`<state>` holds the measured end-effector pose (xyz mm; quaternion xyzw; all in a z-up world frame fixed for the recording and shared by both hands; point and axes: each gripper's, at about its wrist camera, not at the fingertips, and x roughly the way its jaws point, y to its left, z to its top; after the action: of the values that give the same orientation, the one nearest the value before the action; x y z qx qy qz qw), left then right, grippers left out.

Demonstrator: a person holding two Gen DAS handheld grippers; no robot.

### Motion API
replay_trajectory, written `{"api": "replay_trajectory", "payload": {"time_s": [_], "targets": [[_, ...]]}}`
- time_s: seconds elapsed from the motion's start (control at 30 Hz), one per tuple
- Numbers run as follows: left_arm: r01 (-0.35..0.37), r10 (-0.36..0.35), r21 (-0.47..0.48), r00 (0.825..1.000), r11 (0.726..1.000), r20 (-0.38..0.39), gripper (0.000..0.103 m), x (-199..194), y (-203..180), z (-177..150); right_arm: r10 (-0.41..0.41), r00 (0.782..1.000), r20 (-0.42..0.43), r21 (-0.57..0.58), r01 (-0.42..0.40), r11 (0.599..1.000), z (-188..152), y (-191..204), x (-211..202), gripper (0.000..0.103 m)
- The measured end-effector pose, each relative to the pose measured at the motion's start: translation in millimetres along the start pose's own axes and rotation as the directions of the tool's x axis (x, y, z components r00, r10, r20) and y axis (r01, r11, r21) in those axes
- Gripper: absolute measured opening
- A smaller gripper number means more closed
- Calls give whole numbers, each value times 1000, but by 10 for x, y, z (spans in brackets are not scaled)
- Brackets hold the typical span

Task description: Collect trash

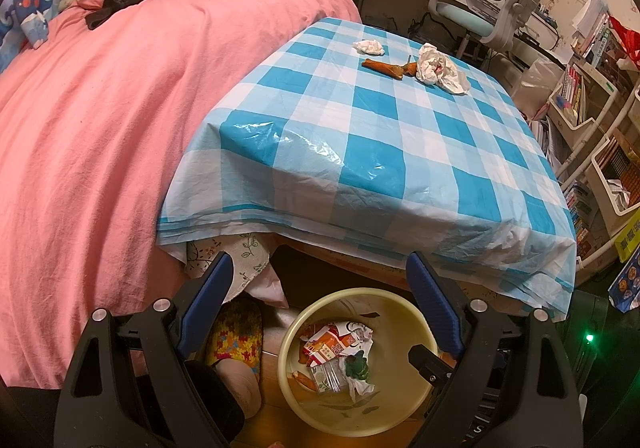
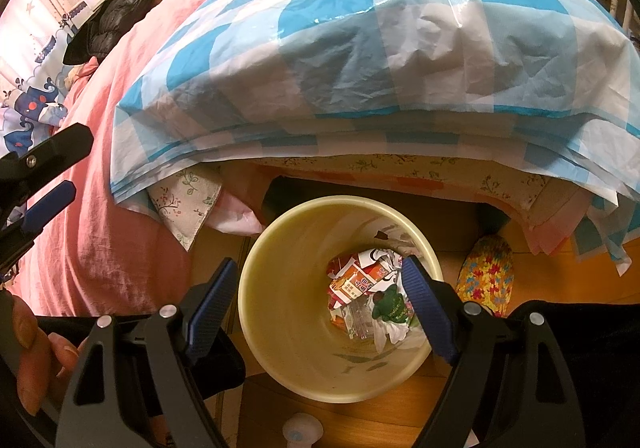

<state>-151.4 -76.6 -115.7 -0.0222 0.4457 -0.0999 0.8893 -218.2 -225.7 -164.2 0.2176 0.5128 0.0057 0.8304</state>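
Pink bedding [image 1: 100, 152] fills my left side, touching the blue-checked tablecloth [image 1: 384, 152] on the table. Below the cloth's near edge stands my cream bin [image 2: 280, 308] on the wood floor, holding cartons and wrappers [image 2: 356, 284]. Far across the table lie a crumpled white bag [image 1: 440, 70], an orange peel [image 1: 388, 67] and a tissue ball [image 1: 369, 46]. My left gripper [image 1: 320, 308] and right gripper [image 2: 320, 304] hang over the bin, both spread wide, holding nothing

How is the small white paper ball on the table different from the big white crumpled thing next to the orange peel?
The small paper ball is compact and plain white; the big crumpled wad is looser, spread wider, with red marks inside. The wad touches the orange peel; the ball lies apart. Both sit on the checked tablecloth.
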Motion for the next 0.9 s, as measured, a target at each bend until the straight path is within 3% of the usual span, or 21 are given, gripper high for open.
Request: {"api": "replay_trajectory", "payload": {"time_s": [0.9], "targets": [[2,-2,-2,1000,1000,-1,85,7,13,11,-3,1000,-2,-15,3,1000,-4,11,1,80]]}}
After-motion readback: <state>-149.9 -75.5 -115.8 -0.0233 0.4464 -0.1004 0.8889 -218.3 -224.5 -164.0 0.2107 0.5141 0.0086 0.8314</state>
